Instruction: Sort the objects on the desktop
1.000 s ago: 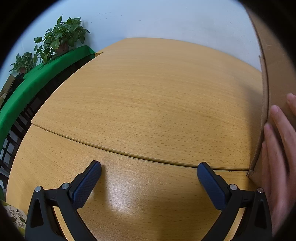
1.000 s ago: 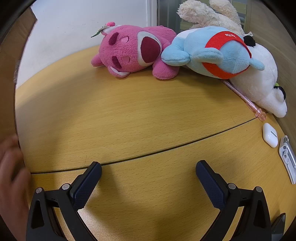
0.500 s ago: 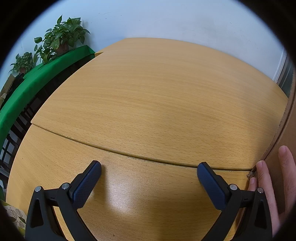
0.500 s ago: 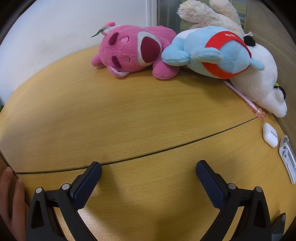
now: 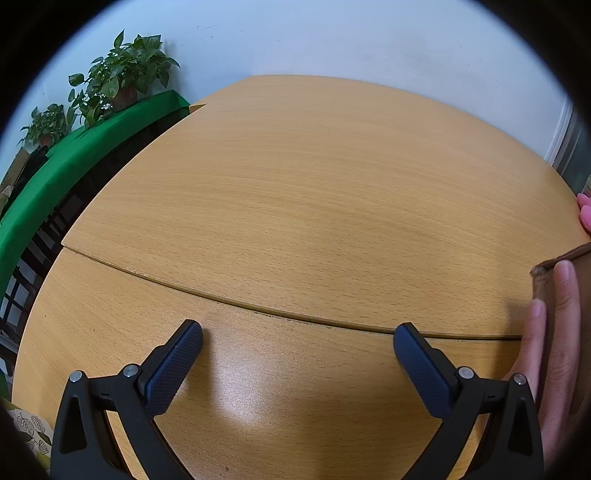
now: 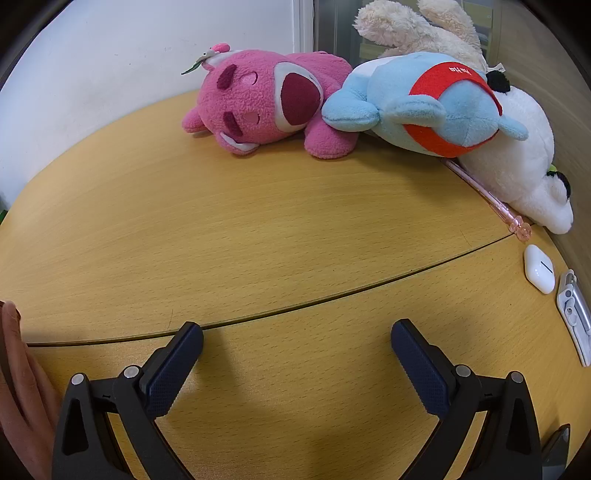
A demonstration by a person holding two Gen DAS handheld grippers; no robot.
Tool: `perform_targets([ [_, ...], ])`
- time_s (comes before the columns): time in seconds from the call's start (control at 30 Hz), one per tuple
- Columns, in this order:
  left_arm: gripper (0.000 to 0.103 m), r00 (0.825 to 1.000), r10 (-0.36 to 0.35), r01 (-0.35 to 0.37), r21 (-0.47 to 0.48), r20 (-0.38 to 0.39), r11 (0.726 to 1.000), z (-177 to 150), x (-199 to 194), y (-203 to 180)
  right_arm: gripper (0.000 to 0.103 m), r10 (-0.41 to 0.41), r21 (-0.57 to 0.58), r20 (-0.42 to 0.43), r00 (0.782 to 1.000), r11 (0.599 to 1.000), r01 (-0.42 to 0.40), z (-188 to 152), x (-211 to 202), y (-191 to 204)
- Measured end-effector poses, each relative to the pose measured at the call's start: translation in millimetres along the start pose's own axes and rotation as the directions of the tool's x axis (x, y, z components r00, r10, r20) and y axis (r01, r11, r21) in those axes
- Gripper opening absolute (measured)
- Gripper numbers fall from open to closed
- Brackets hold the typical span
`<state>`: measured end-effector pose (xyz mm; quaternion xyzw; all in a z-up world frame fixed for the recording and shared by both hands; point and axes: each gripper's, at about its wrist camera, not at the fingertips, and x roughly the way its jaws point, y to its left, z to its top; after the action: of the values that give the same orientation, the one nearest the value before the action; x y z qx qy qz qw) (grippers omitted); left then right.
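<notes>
Wooden table [image 5: 295, 192] is seen beneath both wide-spread, empty grippers, left [image 5: 297, 341] and right [image 6: 297, 339]; a pink plush [image 6: 266, 107] is laid far behind.

Four plush toys lay together on the desk: one pink [image 6: 266, 107], one blue [image 6: 424, 110], one white [image 6: 517, 162] and one cream [image 6: 413, 26]. There was one pink pen [image 6: 487, 195], one white earbud case [image 6: 539, 274] and one silver clip-like item [image 6: 574, 317]. Two potted plants [image 5: 122, 79] stood on a green ledge.

Pink plush [image 6: 266, 107], light-blue plush [image 6: 417, 110], green cloth [image 5: 74, 147]
</notes>
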<state>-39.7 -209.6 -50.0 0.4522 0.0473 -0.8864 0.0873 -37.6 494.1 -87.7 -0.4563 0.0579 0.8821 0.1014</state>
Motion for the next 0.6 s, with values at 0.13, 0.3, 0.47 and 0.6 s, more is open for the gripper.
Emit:
perform_targets([
  [0.13,0.103,1.0,0.0,0.0,0.0,-0.001,1.0,0.4,-2.0,-0.7,0.103,0.0,0.0,0.001,1.0,1.0,0.0,0.7,-0.9,0.8],
  [0.3,0.103,1.0,0.0,0.0,0.0,0.001,1.0,0.4,-0.5,-0.7,0.103,0.0,0.001,0.002,1.0,1.0,0.0,-0.7,-4.1,1.7],
  [0.47,0.103,1.0,0.003,-0.003,-0.011,0.004,1.0,3.3,5.2,3.5,0.103,0.001,0.001,0.003,1.0,1.0,-0.001,-4.2,-1.1,0.6],
  [0.6,0.103,1.0,0.006,-0.005,-0.007,0.005,1.0,2.4,5.7,1.8,0.103,0.001,0.001,0.003,1.0,1.0,-0.001,-4.0,-1.0,0.6],
])
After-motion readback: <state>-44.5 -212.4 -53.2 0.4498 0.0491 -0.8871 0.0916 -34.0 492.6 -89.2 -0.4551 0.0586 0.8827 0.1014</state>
